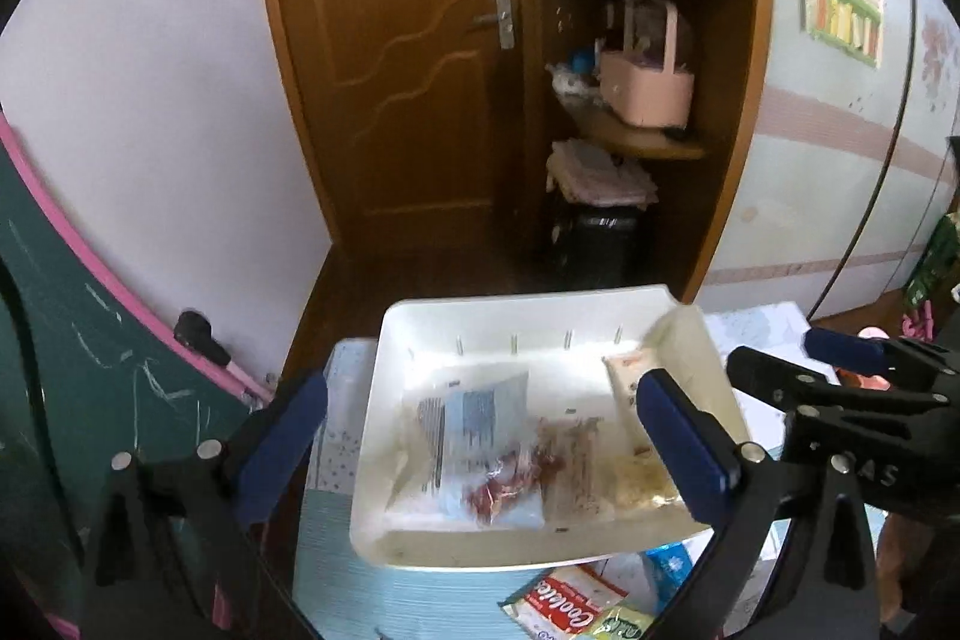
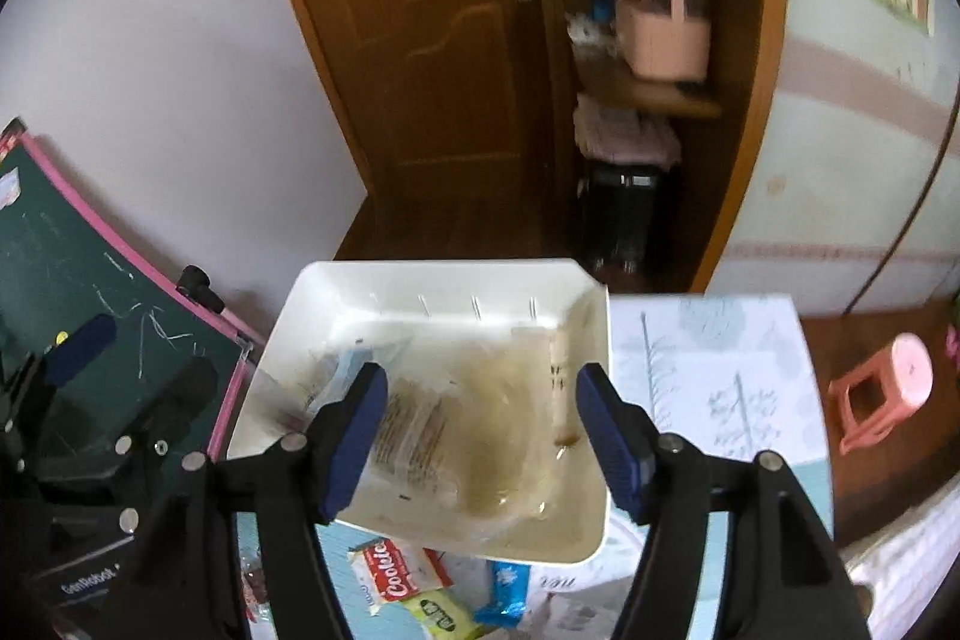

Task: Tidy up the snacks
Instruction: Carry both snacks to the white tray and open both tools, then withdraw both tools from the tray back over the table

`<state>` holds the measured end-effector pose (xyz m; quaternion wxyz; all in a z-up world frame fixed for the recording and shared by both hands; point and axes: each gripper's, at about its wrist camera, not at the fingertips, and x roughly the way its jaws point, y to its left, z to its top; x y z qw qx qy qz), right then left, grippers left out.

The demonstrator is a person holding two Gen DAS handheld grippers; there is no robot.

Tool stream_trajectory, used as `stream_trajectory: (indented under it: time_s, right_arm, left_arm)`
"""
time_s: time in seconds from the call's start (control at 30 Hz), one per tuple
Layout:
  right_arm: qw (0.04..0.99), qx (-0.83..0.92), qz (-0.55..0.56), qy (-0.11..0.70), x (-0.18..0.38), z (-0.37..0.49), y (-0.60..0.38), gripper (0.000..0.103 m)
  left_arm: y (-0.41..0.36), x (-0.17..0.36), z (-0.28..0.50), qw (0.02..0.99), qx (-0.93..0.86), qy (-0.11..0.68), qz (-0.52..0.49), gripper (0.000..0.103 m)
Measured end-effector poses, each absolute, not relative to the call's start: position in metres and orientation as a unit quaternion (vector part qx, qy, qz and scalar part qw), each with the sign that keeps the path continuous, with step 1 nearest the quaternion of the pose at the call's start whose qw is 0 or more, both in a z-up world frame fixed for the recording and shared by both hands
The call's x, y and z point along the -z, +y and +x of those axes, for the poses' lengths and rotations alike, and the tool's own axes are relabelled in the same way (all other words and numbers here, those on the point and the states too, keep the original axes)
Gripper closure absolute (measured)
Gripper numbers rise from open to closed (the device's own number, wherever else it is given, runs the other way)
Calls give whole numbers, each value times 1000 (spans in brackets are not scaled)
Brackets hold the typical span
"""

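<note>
Packets in the white tray look light, crinkly and slippery; best pinched at a sealed edge. Cookie packet lies on the surface below the tray's near edge. Left tool gapes wide and empty over the tray; right tool stands half open, holding nothing.

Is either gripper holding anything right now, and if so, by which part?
Nothing is held. The left gripper and right gripper both hover open above the white tray.
</note>
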<state>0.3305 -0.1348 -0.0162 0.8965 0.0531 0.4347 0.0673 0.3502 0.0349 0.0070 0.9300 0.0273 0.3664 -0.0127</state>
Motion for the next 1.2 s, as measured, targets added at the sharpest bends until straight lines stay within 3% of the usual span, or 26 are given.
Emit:
stream_trajectory:
  time_s: [0.17, 0.4, 0.7, 1.2]
  right_arm:
    - [900, -57, 28, 431, 20, 323, -128, 24]
    - [897, -40, 12, 440, 20, 314, -125, 23]
    - [892, -32, 41, 449, 26, 301, -131, 23]
    - [920, -13, 55, 387, 2, 255, -150, 23]
  left_arm:
    - [48, 3, 352, 926, 5, 378, 0, 0]
    - [63, -1, 331, 939, -9, 344, -7, 1]
    - [40, -7, 302, 947, 14, 315, 65, 1]
    - [40, -18, 266, 923, 43, 380, 50, 1]
